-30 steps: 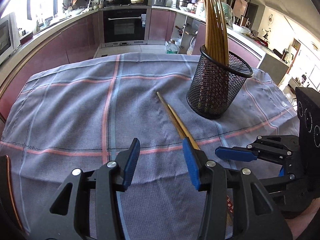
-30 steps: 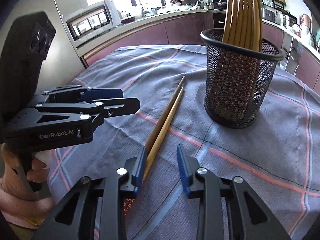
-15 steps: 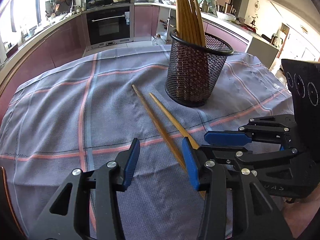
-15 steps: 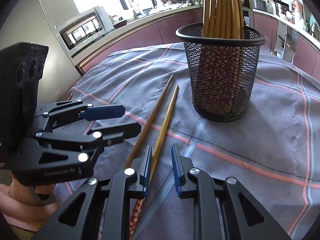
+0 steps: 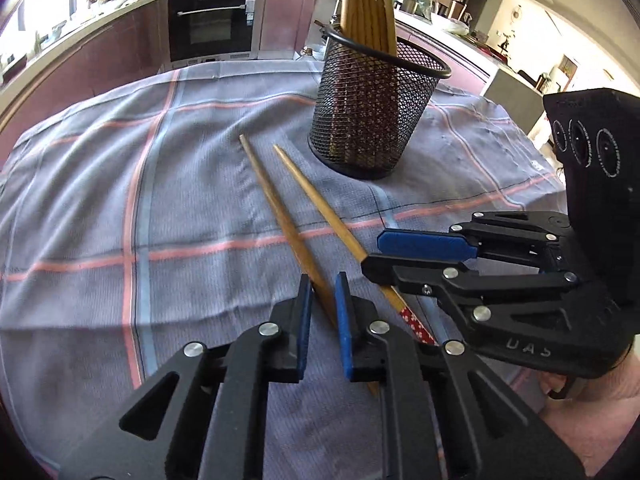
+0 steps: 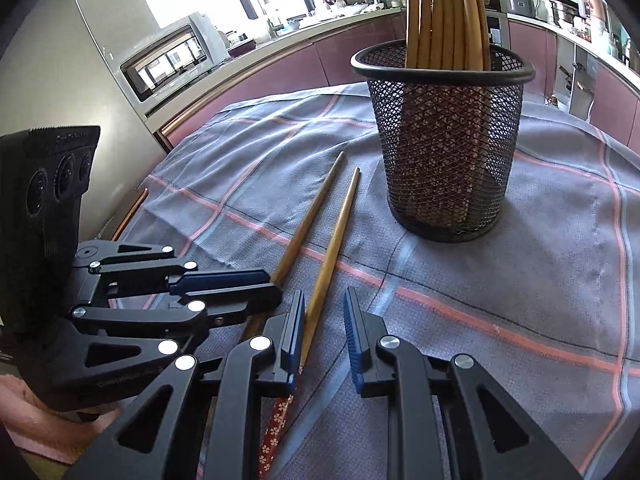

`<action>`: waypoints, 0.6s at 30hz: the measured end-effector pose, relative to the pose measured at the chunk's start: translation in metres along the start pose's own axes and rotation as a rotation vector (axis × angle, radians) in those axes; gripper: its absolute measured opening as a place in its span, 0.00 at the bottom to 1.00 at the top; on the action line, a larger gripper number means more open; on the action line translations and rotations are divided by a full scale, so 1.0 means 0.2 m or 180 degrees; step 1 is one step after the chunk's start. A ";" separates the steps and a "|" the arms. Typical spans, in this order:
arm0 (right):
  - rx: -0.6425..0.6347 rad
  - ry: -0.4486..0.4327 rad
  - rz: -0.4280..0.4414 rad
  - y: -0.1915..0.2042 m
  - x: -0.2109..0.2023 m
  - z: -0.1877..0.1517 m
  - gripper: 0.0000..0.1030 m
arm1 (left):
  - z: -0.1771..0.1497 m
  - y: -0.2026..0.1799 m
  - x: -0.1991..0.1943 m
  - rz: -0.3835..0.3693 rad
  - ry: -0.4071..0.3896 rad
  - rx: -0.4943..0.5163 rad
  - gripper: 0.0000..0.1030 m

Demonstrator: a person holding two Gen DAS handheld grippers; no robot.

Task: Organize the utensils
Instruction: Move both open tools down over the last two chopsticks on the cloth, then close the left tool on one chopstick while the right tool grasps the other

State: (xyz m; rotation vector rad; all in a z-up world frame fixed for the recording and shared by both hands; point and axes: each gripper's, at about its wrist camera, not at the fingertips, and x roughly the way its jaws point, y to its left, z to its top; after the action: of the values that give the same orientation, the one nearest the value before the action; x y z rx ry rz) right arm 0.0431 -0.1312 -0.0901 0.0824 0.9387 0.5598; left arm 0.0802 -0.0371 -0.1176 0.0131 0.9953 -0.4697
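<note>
The left hand-held gripper (image 5: 320,292), jaws just narrowed, is clenched on the left chopstick (image 5: 276,208), whose length runs toward the mesh cup (image 5: 372,108) at upper right of the frame

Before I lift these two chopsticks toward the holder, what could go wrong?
The left claw has just been closing on the left chopstick, the right claw around the right chopstick, touching one pad only: it may pivot or drop. The claws sit nearly against each other and may collide on lifting. The mesh holder is crowded; tips may catch.
</note>
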 end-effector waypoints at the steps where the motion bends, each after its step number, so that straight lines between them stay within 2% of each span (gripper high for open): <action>1: -0.0001 0.0001 0.0001 0.00 0.00 0.00 0.18 | -0.01 0.00 -0.01 -0.0005 0.0001 -0.0025 0.11; 6: -0.0023 -0.0009 -0.0023 0.00 0.01 0.01 0.18 | -0.05 -0.01 -0.04 0.0024 0.0016 -0.0038 0.12; 7: -0.0025 -0.0012 -0.0030 0.01 0.01 0.02 0.18 | -0.06 0.00 -0.05 0.0035 -0.0002 -0.0041 0.15; 8: -0.0030 -0.0018 -0.0040 0.01 0.02 0.02 0.18 | -0.05 0.00 -0.06 0.0062 -0.0028 -0.0031 0.25; 9: -0.0037 -0.0023 -0.0050 0.01 0.02 0.03 0.19 | -0.05 0.00 -0.06 0.0107 -0.0059 -0.0028 0.29; 14: -0.0104 -0.0045 -0.0167 0.03 0.07 0.08 0.19 | 0.03 0.04 -0.05 0.0210 -0.0119 -0.0044 0.29; 18: -0.0127 -0.0048 -0.0210 0.04 0.10 0.12 0.19 | 0.08 0.06 0.01 0.0276 -0.0061 -0.0045 0.29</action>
State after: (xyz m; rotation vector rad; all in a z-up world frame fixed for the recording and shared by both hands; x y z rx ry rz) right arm 0.0683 -0.1105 -0.0887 0.0197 0.9120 0.5159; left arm 0.1000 -0.0304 -0.1133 0.0388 0.9751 -0.3829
